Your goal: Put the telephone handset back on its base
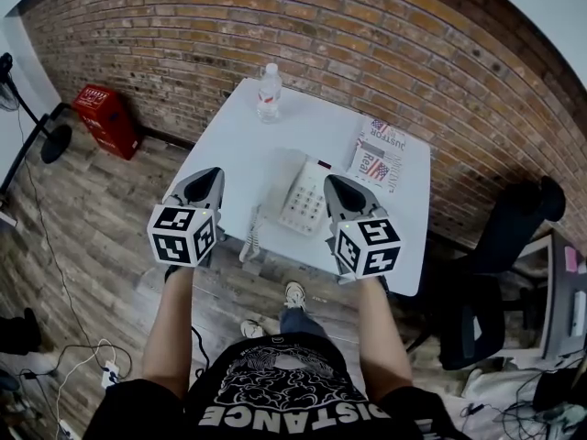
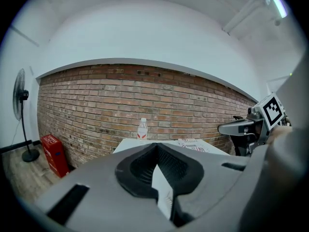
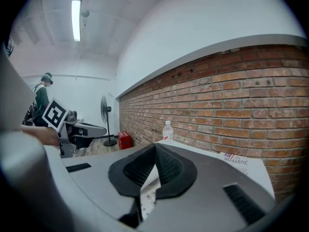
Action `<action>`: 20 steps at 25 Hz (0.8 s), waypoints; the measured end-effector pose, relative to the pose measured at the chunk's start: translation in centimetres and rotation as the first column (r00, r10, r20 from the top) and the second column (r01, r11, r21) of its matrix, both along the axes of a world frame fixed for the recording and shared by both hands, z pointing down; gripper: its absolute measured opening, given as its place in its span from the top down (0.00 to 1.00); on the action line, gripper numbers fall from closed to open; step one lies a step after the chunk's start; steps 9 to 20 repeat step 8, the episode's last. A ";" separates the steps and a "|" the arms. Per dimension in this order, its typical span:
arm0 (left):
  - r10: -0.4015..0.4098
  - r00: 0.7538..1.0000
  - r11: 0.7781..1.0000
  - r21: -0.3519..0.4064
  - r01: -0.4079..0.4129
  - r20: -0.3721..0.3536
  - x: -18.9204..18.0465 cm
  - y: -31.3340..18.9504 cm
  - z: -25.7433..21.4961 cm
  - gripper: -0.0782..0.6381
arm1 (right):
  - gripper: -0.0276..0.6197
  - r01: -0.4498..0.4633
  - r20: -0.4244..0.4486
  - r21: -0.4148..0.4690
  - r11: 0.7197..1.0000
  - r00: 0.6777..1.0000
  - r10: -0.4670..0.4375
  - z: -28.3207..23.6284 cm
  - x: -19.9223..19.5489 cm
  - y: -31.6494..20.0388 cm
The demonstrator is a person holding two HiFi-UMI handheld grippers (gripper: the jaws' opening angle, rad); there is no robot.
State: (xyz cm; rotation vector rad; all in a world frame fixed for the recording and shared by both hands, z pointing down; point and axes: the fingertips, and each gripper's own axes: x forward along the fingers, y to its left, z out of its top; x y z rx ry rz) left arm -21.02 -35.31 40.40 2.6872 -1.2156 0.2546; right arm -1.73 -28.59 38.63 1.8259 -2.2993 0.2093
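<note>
A white telephone base [image 1: 307,198] with a keypad sits near the middle of the white table [image 1: 243,140]. Its white handset [image 1: 255,223] lies off the base on the table at its left, and the coiled cord [image 1: 248,246] runs toward the front edge. My left gripper [image 1: 213,172] hovers over the table's left part, just left of the handset, shut with nothing in it [image 2: 157,146]. Above the base's right side is my right gripper [image 1: 332,183], its jaws also shut and empty [image 3: 155,146]; the keypad shows below its tips.
A clear water bottle [image 1: 269,90] stands at the table's far edge. Magazines [image 1: 378,154] lie at the far right corner. A brick wall runs behind the table. A red box [image 1: 108,117] and a fan [image 1: 46,136] stand left, and a black office chair [image 1: 500,246] right.
</note>
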 end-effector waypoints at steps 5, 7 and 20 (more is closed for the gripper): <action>-0.006 1.000 1.000 -0.010 0.006 0.002 -0.2 0.0 0.3 0.88 | 0.96 0.000 0.002 0.005 1.000 1.000 0.000 -0.2 -0.3 -0.1; -0.004 1.000 1.000 -0.014 0.004 0.006 -0.3 0.0 0.4 0.88 | 0.96 0.000 0.001 0.006 1.000 1.000 0.000 -0.3 -0.3 -0.2; -0.003 1.000 1.000 -0.016 0.003 0.008 -0.3 0.1 0.4 0.88 | 0.96 0.000 0.001 0.006 1.000 1.000 0.000 -0.3 -0.3 -0.2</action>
